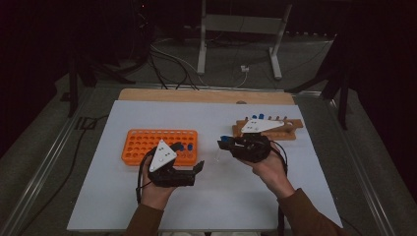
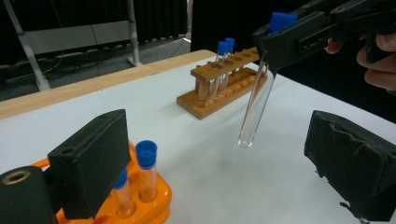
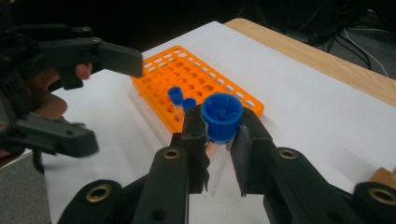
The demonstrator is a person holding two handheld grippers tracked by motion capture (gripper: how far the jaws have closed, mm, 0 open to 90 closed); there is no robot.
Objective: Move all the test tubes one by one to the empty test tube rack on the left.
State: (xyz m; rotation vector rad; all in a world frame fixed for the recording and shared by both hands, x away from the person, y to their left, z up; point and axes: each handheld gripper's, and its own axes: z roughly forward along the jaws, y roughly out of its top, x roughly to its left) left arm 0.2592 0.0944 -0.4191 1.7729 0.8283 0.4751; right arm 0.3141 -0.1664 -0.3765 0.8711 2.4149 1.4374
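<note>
Right gripper (image 3: 218, 140) clamps a blue-capped test tube (image 2: 256, 106) just under the cap, mid-air between the wooden rack (image 2: 219, 86) and orange rack (image 3: 205, 86); left gripper (image 2: 219, 163) gapes empty; keep tube vertical, lower into 1 free well beside the 2 seated tubes (image 3: 182, 103).

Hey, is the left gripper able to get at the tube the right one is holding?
Probably yes. The left gripper is open and faces the tube, which hangs free below the right gripper over bare table, nothing between them.
</note>
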